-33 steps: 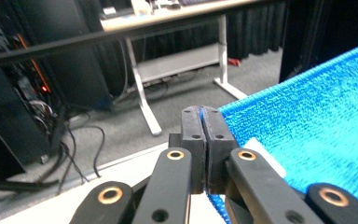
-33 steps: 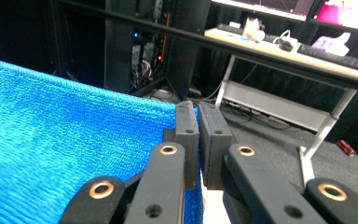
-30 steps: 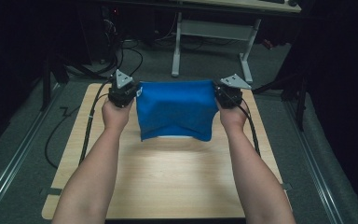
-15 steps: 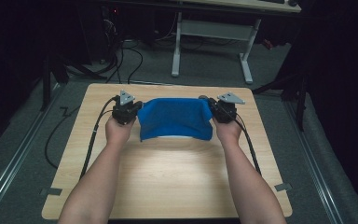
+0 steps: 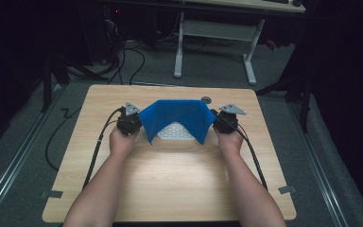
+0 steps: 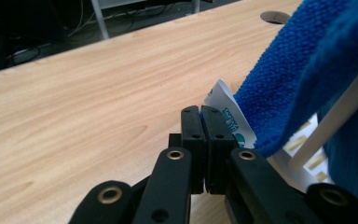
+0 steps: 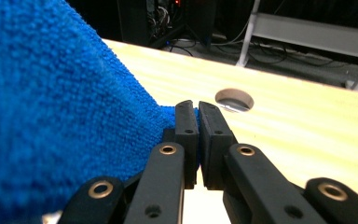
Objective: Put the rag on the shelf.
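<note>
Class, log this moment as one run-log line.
left gripper: shut on blue cloth | right gripper: shut on blue cloth | cloth: spread over white rack | table

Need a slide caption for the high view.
Both grippers, left and right, hold a blue cloth over a white object.

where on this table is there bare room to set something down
The wide strip of table nearest the person, between the forearms, is bare, as are both side margins. It is crowded at the far middle, where the blue cloth hangs over a white thing.
</note>
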